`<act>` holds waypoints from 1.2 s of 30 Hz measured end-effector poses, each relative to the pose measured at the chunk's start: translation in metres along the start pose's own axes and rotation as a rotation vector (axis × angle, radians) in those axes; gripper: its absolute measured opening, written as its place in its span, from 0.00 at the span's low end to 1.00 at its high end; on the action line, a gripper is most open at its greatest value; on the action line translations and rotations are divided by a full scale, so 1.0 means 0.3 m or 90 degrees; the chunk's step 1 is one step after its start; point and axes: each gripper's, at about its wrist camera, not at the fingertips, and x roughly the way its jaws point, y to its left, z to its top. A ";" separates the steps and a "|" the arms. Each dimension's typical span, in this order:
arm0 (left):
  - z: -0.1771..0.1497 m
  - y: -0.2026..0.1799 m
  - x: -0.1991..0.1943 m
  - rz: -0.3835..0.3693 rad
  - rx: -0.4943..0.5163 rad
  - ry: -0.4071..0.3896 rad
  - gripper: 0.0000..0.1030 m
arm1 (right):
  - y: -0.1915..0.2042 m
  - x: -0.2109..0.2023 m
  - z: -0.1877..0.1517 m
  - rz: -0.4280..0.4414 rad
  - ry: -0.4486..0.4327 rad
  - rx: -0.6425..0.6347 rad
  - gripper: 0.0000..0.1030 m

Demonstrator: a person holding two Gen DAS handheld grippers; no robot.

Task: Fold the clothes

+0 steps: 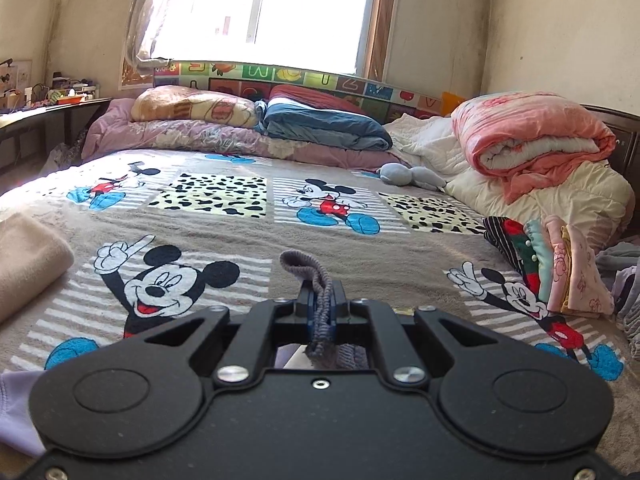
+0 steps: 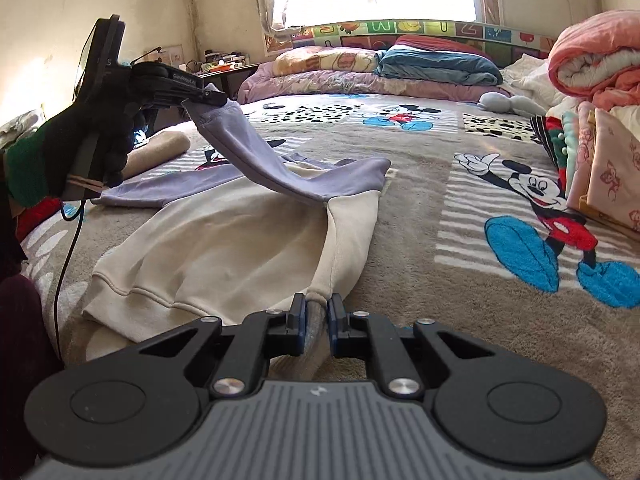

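step: sleeve fold on cream-and-lilac cotton sweatshirt, lying flat on cartoon-mouse bedspread | left gripper clamped on ribbed lilac cuff, sleeve lifted | right gripper pinching cream hem corner | next: likely carry sleeve across body, keep both grips, avoid dragging the torso.

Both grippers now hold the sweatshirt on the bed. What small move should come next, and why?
Probably carry the purple sleeve across the cream body of the sweatshirt and lay it flat. The left gripper is shut on the sleeve cuff and holds it raised, the right gripper pins the hem corner, and the sleeve hangs slack above the body.
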 end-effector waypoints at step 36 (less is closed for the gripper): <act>-0.112 0.224 -0.008 -0.064 -0.108 -0.040 0.04 | 0.217 0.176 -0.094 0.013 0.070 -0.125 0.44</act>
